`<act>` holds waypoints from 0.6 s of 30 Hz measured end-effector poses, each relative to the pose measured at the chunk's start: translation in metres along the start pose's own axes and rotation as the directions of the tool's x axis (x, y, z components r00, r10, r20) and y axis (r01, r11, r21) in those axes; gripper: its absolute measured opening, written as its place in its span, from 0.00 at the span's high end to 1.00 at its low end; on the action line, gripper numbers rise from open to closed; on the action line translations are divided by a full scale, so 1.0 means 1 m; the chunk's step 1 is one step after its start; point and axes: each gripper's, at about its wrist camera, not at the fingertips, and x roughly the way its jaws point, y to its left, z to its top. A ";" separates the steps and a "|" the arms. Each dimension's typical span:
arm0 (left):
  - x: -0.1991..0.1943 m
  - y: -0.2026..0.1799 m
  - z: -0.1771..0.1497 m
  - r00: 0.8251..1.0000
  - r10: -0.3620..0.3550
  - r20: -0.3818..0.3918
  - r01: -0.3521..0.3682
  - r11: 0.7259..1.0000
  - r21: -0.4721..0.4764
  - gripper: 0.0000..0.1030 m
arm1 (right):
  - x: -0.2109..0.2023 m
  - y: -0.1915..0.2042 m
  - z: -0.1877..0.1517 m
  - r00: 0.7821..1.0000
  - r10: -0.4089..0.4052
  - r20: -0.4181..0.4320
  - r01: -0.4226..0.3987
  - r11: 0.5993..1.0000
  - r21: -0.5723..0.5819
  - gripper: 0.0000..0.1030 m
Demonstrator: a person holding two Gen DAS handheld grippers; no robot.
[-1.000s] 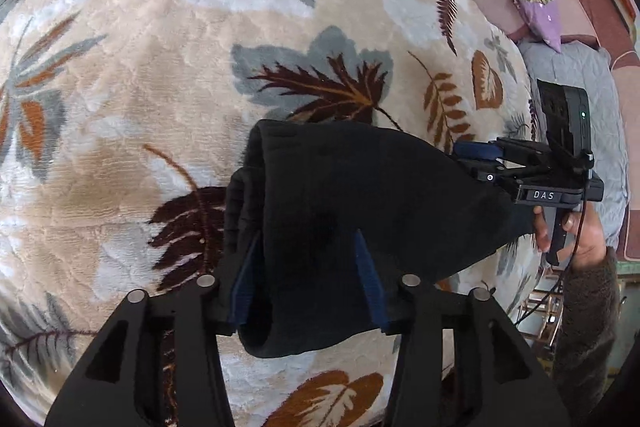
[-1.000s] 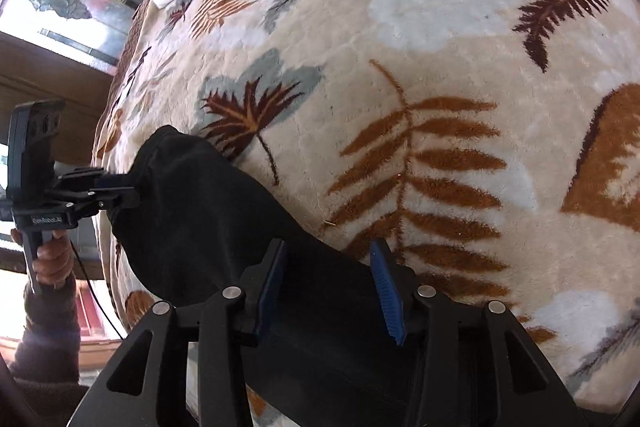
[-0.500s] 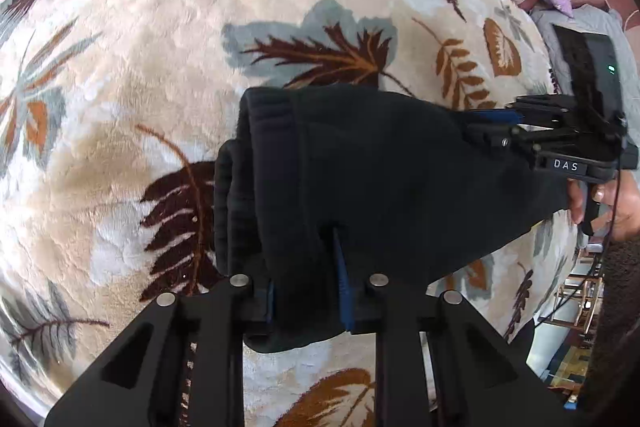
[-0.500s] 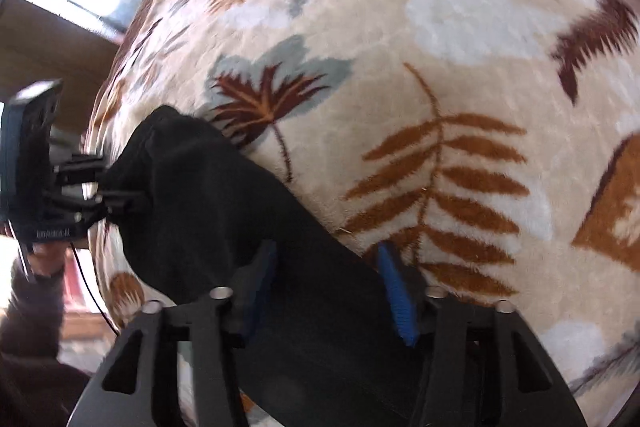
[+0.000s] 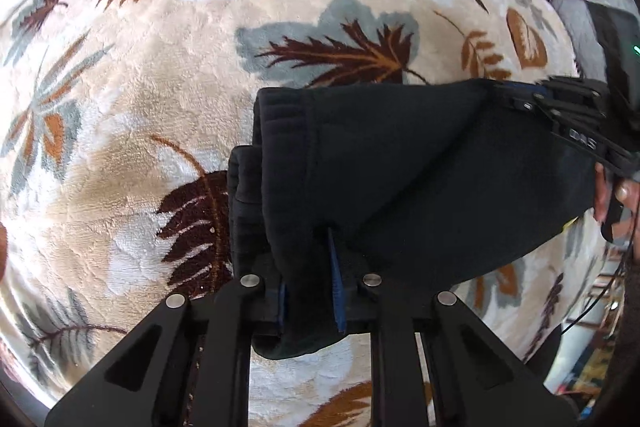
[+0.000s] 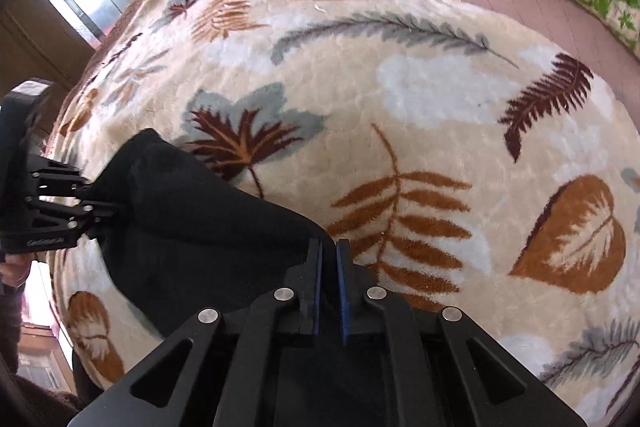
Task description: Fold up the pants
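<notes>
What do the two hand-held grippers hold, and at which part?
Both hold the black pants. The left hand-held gripper is still closing on the thick folded end with the ribbed band; the right hand-held gripper is shut on the opposite end.

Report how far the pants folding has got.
Done: the black pants already lie doubled in stacked layers on the leaf-print blanket. In hand: the left gripper and right gripper each pinch an end. Left: probably one more fold, then setting it flat.
</notes>
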 end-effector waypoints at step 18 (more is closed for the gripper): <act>-0.092 -0.002 -0.030 0.929 0.264 0.261 -0.230 0.961 -0.156 0.37 | -0.166 -0.027 -0.118 0.946 0.085 0.314 -0.182 0.938 0.294 0.49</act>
